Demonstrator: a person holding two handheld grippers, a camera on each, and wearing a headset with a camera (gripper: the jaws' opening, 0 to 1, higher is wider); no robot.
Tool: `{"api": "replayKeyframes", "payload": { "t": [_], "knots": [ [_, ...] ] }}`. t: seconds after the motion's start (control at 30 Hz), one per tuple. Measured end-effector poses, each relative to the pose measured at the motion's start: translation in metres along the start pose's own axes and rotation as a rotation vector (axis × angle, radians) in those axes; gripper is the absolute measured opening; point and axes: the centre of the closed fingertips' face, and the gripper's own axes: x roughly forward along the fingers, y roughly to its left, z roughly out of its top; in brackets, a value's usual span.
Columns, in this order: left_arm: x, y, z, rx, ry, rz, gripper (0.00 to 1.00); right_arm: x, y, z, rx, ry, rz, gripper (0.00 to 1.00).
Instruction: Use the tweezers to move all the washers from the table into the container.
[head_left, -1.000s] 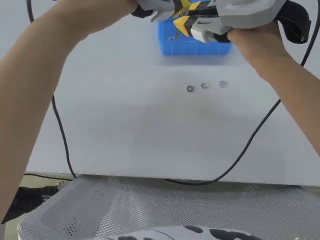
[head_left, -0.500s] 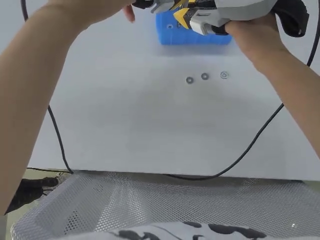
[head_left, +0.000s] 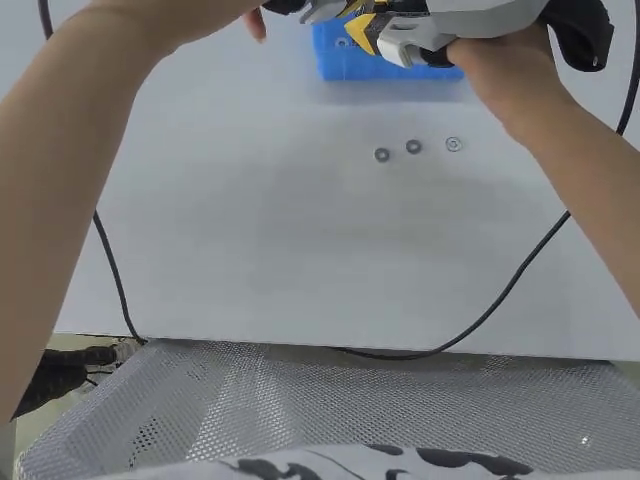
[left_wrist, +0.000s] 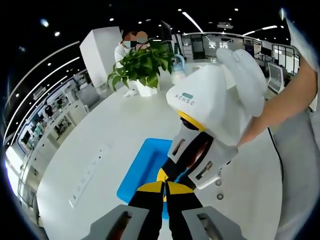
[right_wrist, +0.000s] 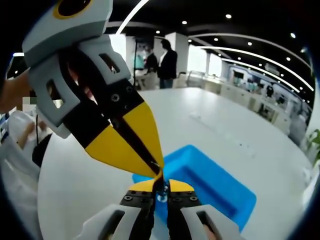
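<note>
Washers (head_left: 413, 148) still three on table (head_left: 300, 230)

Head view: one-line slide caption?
Above the blue container, the left claw and right claw meet tip to tip; three washers lie in a row on the white table.

Black jaws ending in yellow wedge tips on the left gripper (left_wrist: 165, 189), small screws (right_wrist: 116, 98) in its jaw plates, pale grey finger mounts, right gripper (right_wrist: 160, 188) alike, rounded white shell (left_wrist: 215, 100) behind its jaws marked XENSE, yellow ring beneath, thin black cable (head_left: 505, 290) trailing behind.
</note>
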Motion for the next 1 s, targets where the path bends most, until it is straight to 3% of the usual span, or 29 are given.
{"api": "replayKeyframes", "payload": {
  "t": [0.63, 0.83, 1.0],
  "knots": [
    [0.005, 0.002, -0.008, 0.018, 0.019, 0.005, 0.00, 0.004, -0.003, -0.001, 0.049, -0.011, 0.012, 0.05],
    [-0.006, 0.004, -0.001, -0.003, -0.005, 0.019, 0.00, -0.004, -0.003, 0.009, 0.079, -0.045, 0.017, 0.07],
    [-0.018, -0.003, 0.007, 0.006, -0.019, 0.038, 0.00, -0.011, 0.000, 0.017, 0.059, -0.058, 0.001, 0.07]
  ]
}}
